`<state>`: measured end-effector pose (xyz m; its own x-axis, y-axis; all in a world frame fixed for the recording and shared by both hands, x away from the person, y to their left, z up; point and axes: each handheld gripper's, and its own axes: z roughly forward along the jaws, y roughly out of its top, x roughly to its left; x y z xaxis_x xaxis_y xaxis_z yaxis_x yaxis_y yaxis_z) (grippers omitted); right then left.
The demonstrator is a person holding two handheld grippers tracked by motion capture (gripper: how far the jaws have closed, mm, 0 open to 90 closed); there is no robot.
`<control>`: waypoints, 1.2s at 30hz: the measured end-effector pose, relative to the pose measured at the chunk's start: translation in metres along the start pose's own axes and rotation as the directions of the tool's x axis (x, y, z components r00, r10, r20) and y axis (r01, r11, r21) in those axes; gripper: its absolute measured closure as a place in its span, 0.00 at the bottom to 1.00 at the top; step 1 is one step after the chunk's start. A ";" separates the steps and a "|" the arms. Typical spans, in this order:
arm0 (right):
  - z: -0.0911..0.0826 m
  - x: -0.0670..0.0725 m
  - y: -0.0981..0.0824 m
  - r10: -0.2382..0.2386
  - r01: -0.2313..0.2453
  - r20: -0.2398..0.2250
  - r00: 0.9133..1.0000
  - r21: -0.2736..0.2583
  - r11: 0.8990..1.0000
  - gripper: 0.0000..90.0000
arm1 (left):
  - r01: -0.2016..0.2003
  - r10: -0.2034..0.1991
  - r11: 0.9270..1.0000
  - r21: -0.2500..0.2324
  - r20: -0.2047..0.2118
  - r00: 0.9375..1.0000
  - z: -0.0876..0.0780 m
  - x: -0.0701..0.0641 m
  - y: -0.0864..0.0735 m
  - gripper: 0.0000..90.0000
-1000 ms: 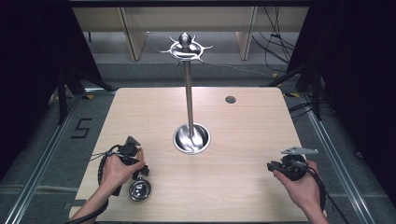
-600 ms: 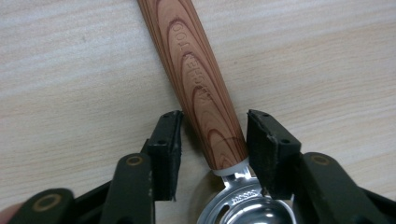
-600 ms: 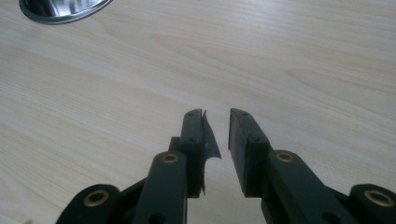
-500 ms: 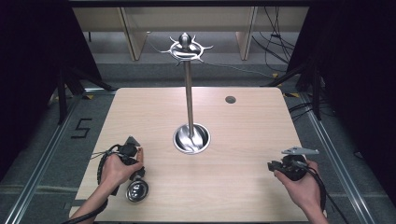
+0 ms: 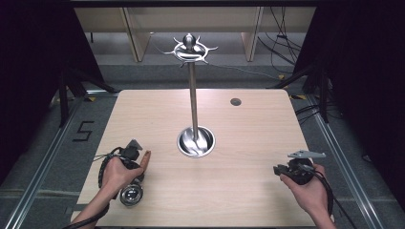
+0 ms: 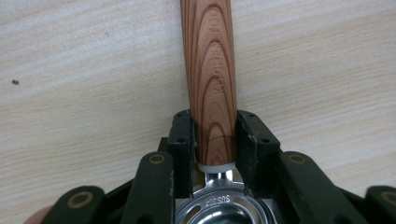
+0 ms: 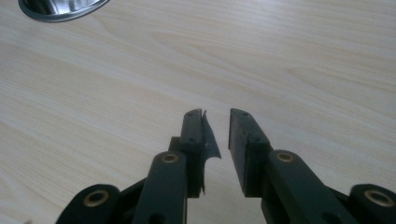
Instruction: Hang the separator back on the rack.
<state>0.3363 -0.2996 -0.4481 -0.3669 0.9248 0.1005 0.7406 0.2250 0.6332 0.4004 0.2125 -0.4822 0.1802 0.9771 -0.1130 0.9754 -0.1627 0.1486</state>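
The strainer lies on the table, its handle between the jaws of the left hand-held gripper and its bowl on the near side of that gripper. The stand rises from mid-table, ahead and to the right of the left hand-held gripper, ahead and to the left of the right hand-held gripper. A small disc lies beyond the stand.

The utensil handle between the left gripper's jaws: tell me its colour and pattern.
Reddish-brown wood handle with darker grain lines, clearest in the left gripper view.
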 end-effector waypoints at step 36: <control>0.001 -0.001 0.000 -0.021 0.021 -0.003 1.000 -0.012 1.000 0.81 | -0.195 0.235 0.916 -0.350 0.077 0.969 -0.037 0.006 -0.029 0.77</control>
<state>0.3366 -0.3000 -0.4488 -0.3845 0.9188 0.0894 0.7259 0.2411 0.6442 0.3687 0.2286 -0.4508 0.4136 0.8979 -0.1503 0.8145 -0.2912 0.5018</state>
